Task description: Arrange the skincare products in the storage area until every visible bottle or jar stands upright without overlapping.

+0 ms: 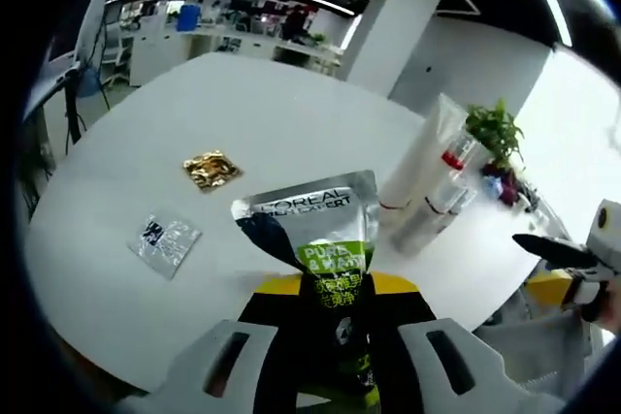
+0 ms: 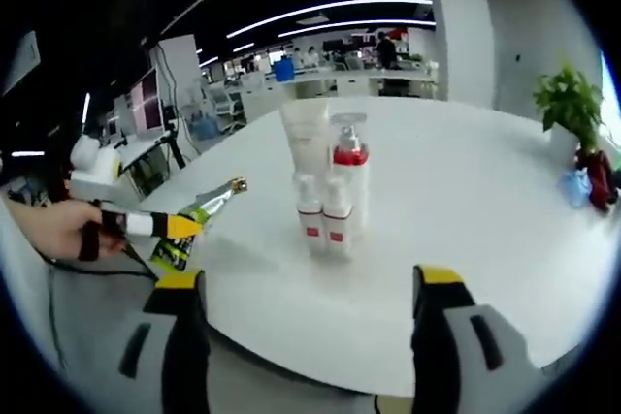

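Left tool [image 1: 325,361] grips one tube [image 1: 325,249]; four bottles [image 2: 328,196] upright.

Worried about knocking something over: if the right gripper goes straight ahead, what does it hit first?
Probably the two small bottles at the front of the upright cluster, ahead of the open right gripper; depth is uncertain.

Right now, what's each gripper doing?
Left gripper: shut on the silver-and-green L'Oreal squeeze tube.
Right gripper: open, holding nothing.
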